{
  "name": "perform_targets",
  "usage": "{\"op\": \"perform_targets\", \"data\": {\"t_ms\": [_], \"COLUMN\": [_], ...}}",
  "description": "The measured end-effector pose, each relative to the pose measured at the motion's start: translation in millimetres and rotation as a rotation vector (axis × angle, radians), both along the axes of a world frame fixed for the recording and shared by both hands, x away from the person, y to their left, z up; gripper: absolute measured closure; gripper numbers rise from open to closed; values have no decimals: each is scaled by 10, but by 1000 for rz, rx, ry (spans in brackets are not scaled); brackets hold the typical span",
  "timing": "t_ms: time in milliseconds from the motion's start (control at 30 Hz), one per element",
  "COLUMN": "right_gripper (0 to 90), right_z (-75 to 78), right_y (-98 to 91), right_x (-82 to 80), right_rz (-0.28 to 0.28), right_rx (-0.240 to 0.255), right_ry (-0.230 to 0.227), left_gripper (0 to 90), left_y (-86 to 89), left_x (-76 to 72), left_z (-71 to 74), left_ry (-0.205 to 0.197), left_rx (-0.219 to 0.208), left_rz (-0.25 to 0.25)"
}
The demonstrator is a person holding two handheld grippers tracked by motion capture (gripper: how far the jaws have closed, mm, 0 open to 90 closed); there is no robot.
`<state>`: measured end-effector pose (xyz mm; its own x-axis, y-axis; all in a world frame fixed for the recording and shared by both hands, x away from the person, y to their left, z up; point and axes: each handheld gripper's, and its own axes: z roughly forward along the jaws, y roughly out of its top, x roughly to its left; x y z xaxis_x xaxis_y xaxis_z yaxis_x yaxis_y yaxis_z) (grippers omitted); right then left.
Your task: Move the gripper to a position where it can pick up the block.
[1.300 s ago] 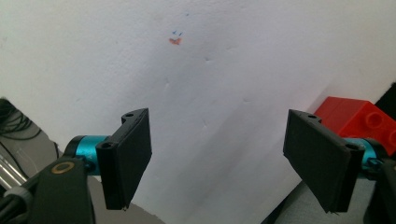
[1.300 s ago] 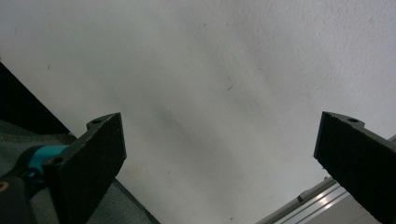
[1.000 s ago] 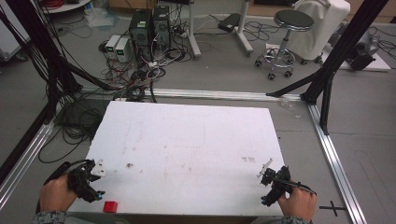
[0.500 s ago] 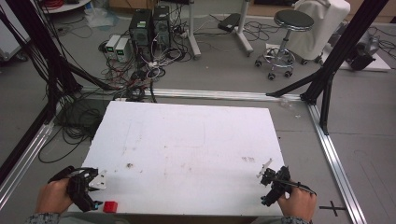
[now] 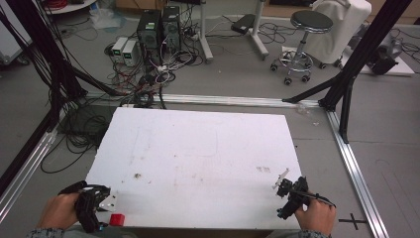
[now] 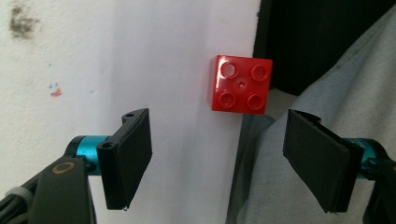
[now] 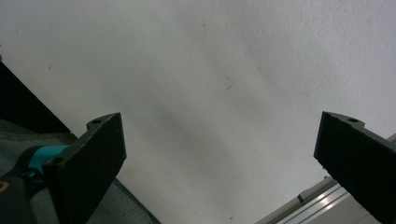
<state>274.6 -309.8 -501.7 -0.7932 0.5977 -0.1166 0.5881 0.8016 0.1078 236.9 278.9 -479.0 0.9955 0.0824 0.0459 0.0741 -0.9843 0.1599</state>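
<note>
A red four-stud brick [image 5: 117, 219] [image 6: 240, 84] lies at the near edge of the white table [image 5: 198, 148], partly over the edge. My left gripper [image 5: 98, 214] [image 6: 224, 163] is just left of it, open, its jaws pointed at the brick. The brick lies ahead of the pads [image 6: 128, 158], not between them. My right gripper [image 5: 286, 191] [image 7: 224, 163] hovers open over bare table near the front right corner, with nothing between its jaws.
Grey clothing [image 6: 303, 107] shows beyond the table's near edge beside the brick. An aluminium frame rail [image 5: 354, 168] runs along the table's right side. Computers and cables [image 5: 153, 34] and a stool [image 5: 309, 29] stand on the floor behind.
My left gripper has drawn back toward the near edge, closer to the red brick. The brick and the right gripper have stayed put.
</note>
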Motion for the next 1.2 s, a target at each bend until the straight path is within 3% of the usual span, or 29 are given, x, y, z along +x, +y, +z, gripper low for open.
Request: {"op": "perform_targets", "data": {"t_ms": [200, 533, 900, 1200], "right_gripper": [14, 13, 13, 13], "right_z": [3, 4, 1, 0], "right_y": [2, 11, 13, 10], "right_x": [-2, -7, -3, -4], "right_rz": [-5, -13, -4, -3], "right_rx": [-2, -4, -6, -6], "right_ry": [-1, 3, 7, 7], "left_gripper": [241, 242, 243, 242], "left_y": [-66, -221, -350, -373], "left_x": [-46, -78, -97, -108], "left_z": [-37, -146, -275, -310], "left_ry": [11, 20, -1, 7], "left_rx": [11, 65, 136, 143], "left_rz": [-35, -89, -134, -145]}}
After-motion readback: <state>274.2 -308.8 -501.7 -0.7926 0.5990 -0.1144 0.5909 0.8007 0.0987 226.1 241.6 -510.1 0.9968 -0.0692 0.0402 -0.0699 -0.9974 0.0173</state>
